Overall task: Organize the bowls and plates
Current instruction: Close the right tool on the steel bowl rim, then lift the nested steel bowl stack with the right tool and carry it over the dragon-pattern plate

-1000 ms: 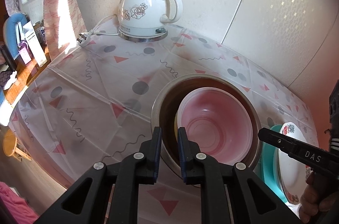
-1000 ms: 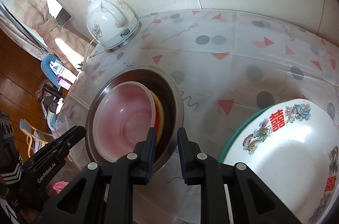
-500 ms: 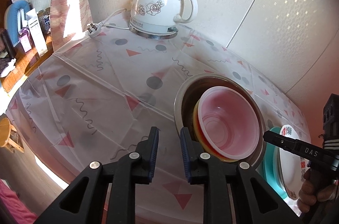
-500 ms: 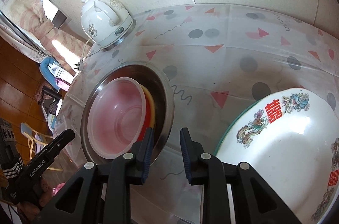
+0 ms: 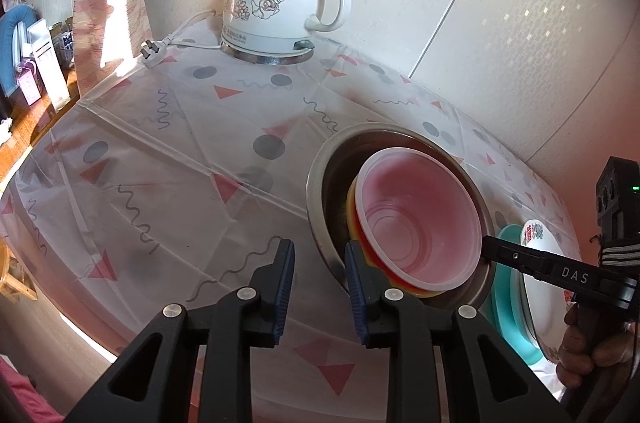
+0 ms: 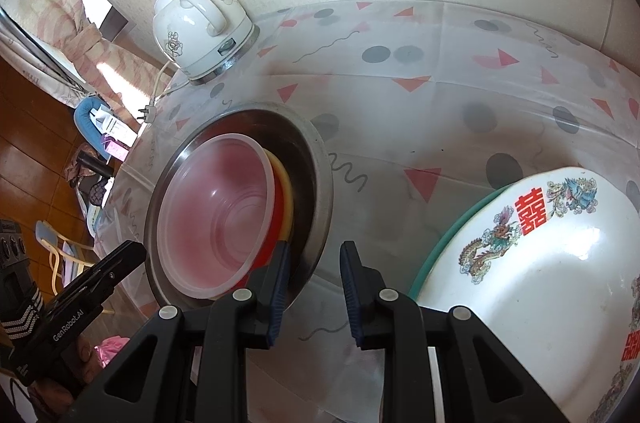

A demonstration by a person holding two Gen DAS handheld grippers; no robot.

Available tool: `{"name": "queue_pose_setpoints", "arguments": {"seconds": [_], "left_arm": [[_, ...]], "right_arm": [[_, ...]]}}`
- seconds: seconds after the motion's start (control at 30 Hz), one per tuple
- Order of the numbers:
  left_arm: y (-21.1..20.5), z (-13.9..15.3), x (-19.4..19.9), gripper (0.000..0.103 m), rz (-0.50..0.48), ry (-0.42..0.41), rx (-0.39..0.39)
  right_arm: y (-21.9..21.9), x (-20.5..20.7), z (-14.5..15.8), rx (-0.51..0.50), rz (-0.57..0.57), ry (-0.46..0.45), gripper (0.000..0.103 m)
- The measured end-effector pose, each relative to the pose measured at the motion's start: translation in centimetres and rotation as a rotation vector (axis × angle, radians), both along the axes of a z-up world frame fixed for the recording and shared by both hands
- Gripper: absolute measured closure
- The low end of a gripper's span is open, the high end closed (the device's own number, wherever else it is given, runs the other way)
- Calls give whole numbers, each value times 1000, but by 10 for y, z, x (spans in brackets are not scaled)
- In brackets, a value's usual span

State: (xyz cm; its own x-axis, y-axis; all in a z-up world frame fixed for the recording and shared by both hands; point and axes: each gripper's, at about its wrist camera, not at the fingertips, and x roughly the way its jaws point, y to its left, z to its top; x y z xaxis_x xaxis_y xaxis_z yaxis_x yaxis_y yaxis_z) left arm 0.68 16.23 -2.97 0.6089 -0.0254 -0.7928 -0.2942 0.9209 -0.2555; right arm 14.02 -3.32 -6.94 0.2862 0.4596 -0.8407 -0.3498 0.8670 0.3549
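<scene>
Both cams ride on the tongs and look steeply down, close over the tabletop (image 5: 168,159). The left view has the steel bowl (image 5: 320,183) at about 4 o'clock; the right view puts it at 8 o'clock. Both also catch the white kettle (image 5: 276,11) at the wall, around 12 and 10 o'clock.

Upper centre: white flowered kettle (image 5: 280,3) on patterned tablecloth (image 5: 168,159), cord and plug (image 5: 154,49) trailing left toward pink curtain (image 5: 108,3).

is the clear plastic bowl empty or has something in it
Empty: the clear plastic bowl shows only its bare ribbed bottom, nested in the steel bowl.
</scene>
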Motion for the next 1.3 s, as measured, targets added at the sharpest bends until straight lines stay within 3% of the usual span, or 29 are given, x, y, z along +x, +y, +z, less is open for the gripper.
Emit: {"name": "queue_pose_setpoints", "arguments": {"seconds": [0.3,0.47,0.87,1.3], "left_arm": [[2,-7,17,77,5,34,22],[-5,-9,25,86,-19,31,78],[0,-12,28,87,-13,15,34],[-7,3,17,86,-25,-37,52]], "right_arm": [[12,2,-5,-30,25,-14,82],[18,4,-8,-58,41,-19,84],[23,4,-10,-92,55,-37,84],[18,-4,2,-72,63,-71,83]]}}
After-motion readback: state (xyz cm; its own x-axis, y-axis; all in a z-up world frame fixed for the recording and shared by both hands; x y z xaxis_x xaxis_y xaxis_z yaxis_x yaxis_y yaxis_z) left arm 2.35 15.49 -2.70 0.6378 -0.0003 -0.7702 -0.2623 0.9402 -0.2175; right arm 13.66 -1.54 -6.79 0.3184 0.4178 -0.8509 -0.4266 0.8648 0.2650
